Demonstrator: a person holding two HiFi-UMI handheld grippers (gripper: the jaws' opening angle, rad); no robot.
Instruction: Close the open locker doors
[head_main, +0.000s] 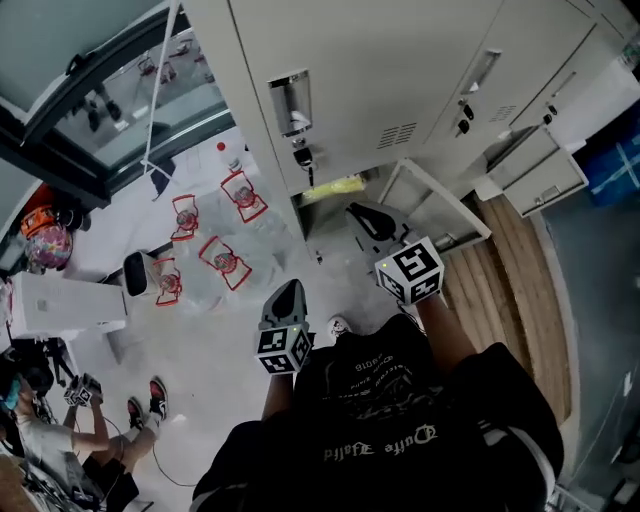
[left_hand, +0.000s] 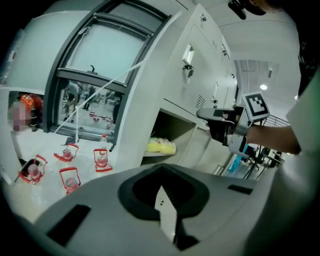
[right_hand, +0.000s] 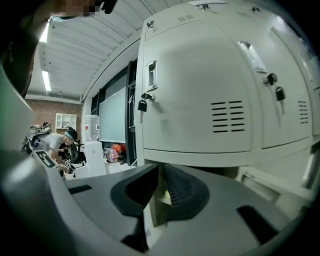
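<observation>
Grey lockers (head_main: 400, 80) fill the wall ahead. The open door (head_main: 432, 200) juts out at three o'clock of my right tongs (head_main: 362, 213). Right tongs and left tongs (head_main: 286, 292) are pressed together and empty, likely because a push needs no grip.

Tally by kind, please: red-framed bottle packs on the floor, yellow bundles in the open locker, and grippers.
Red-framed bottle packs: 4
Yellow bundle: 1
Grippers: 2, left gripper and right gripper
Total: 7

The left claw (left_hand: 162, 200), jaws together, faces an open locker (left_hand: 177, 127) holding a yellow bundle (left_hand: 161, 145).
</observation>
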